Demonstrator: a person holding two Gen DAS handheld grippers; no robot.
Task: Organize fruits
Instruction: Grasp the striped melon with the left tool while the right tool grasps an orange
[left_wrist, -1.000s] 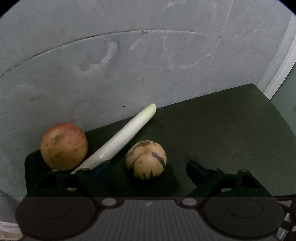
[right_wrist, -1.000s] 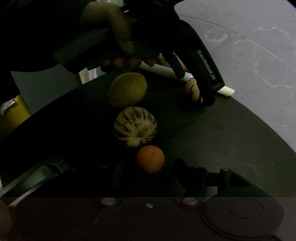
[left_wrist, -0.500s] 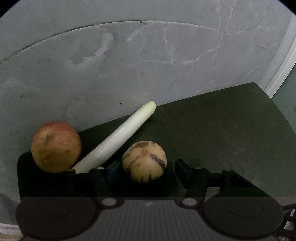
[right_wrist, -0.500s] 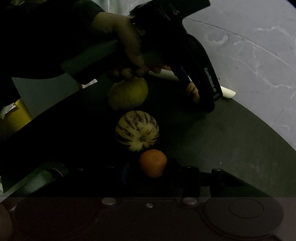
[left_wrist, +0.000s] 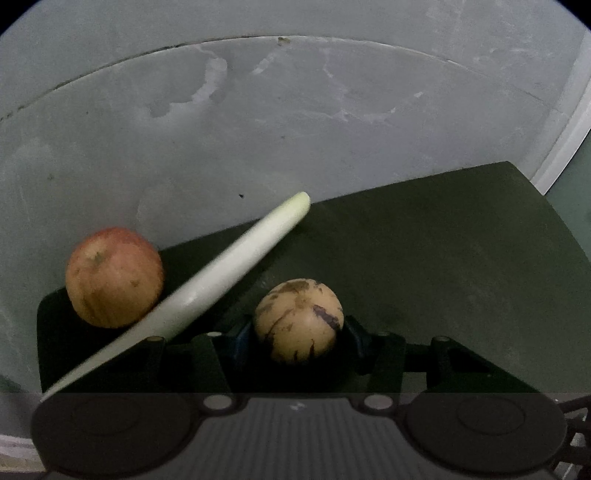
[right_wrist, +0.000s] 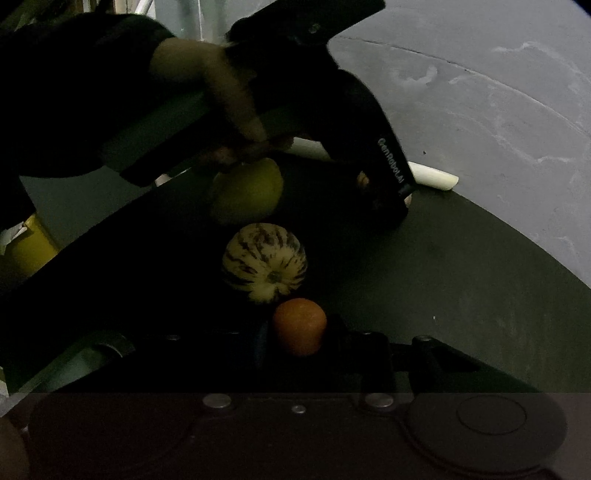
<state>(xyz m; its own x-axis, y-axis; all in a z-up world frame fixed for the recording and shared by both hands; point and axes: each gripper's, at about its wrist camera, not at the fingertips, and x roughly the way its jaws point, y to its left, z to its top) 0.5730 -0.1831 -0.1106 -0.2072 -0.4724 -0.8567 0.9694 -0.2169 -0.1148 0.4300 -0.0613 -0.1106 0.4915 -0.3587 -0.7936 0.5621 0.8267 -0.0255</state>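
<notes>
The left gripper (left_wrist: 299, 332) has just been closing and pinches the tan purple-streaked round fruit (left_wrist: 298, 320) on the dark desk (left_wrist: 443, 266), a red apple (left_wrist: 113, 277) at its nine o'clock. The right gripper (right_wrist: 300, 338) has just clamped the small orange fruit (right_wrist: 300, 325), the striped pale melon (right_wrist: 265, 261) at twelve o'clock; probably both lifts come next

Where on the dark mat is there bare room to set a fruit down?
The mat is bare right of the white stalk and the striped fruit, out to its right edge. It is crowded on the left, where the apple touches the stalk.
</notes>
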